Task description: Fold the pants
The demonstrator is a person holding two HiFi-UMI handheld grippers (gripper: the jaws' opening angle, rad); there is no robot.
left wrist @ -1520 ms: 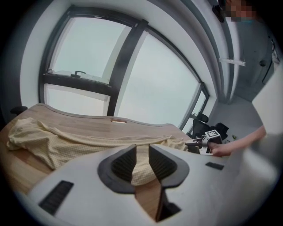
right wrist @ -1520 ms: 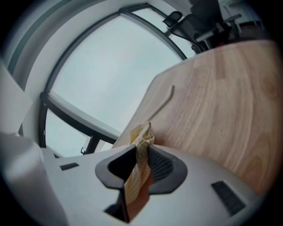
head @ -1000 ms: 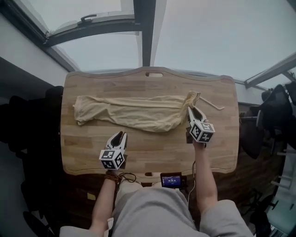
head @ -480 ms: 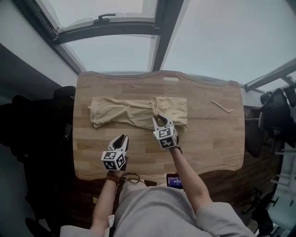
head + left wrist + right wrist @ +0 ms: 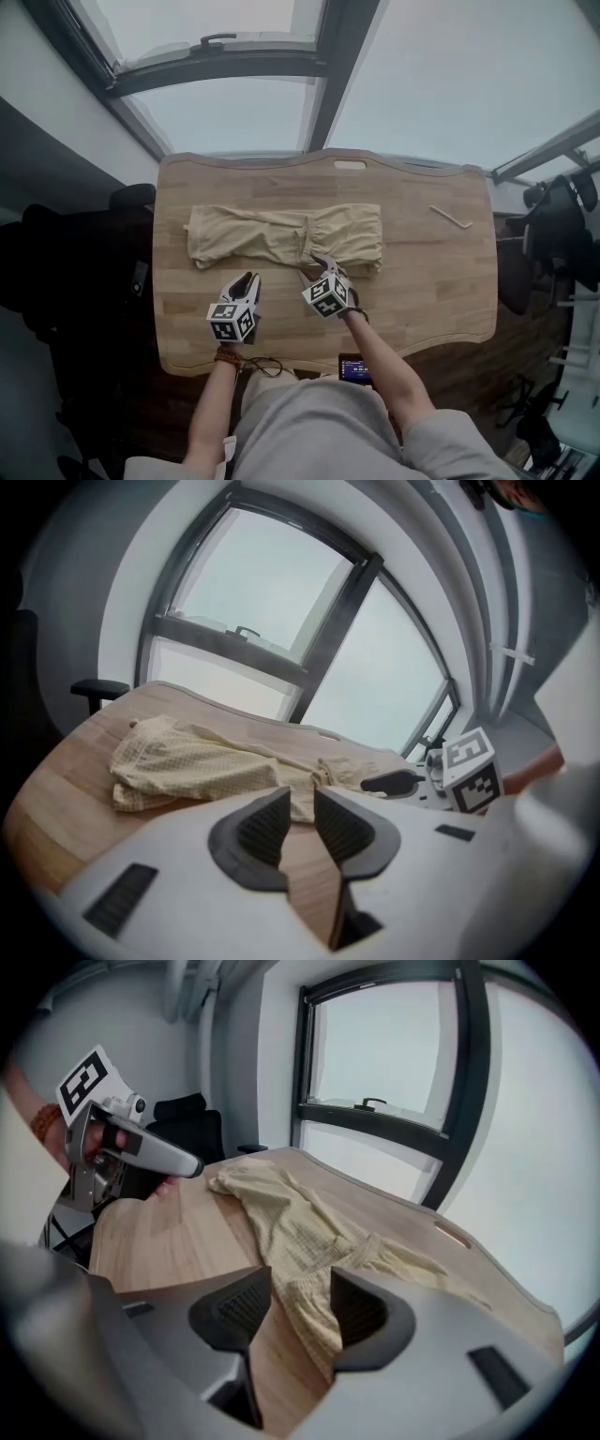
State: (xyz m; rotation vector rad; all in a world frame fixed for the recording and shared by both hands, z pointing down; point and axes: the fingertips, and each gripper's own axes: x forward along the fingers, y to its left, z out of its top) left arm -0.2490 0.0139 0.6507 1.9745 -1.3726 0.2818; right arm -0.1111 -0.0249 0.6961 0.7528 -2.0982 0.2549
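The pants [image 5: 286, 236] lie folded across the middle of the tabletop [image 5: 422, 300], a long pale yellow strip running left to right, with the doubled-over part on the right half and a drawstring showing near the middle of the strip. The cloth is bunched and wrinkled along its lower edge.

The right claw [image 5: 315, 266] sits at that lower edge, just right of the middle, pointing steeply down at the cloth. Its jaws have just been opening and stand released – the right gripper view shows the hem of the pants lying in the gap, with neither pad pressing on it.

The left claw [image 5: 247, 279] hovers over bare wood just below the left half of the pants, not touching them. Its jaws are close together with a narrow gap, and only the wood shows between them – it grasps nothing.

Toward the upper right of the tabletop, well apart from the pants, lies a small bent stick [image 5: 450, 217]. A small device with a lit screen [image 5: 354, 367] sits at the near edge, by the person's right forearm.
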